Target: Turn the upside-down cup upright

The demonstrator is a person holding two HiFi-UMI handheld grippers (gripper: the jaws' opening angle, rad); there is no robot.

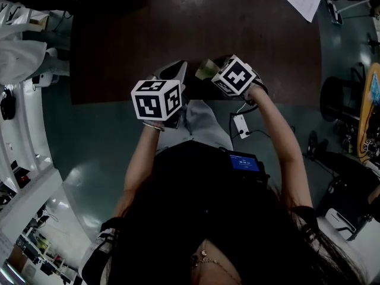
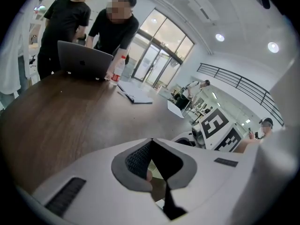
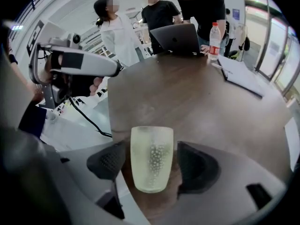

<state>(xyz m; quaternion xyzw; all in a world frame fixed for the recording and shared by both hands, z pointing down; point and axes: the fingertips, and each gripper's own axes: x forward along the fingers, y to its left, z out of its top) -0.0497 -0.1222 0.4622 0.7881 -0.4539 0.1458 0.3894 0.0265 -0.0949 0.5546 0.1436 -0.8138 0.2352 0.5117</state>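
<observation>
In the right gripper view, the right gripper (image 3: 150, 149) stands wide around a frosted, pale cup (image 3: 151, 159). A sliver of gap shows at the right pad, but it is hard to tell whether the left pad touches the cup. The cup stands wider end up near the edge of the brown surface (image 3: 197, 93).

In the left gripper view, the left gripper (image 2: 150, 140) has its jaws closed tip to tip. Something pale behind them cannot be made out.

The head view is dim. The marker cubes (image 1: 156, 100) cover both grippers' jaws, and only a pale corner of the cup shows.
</observation>
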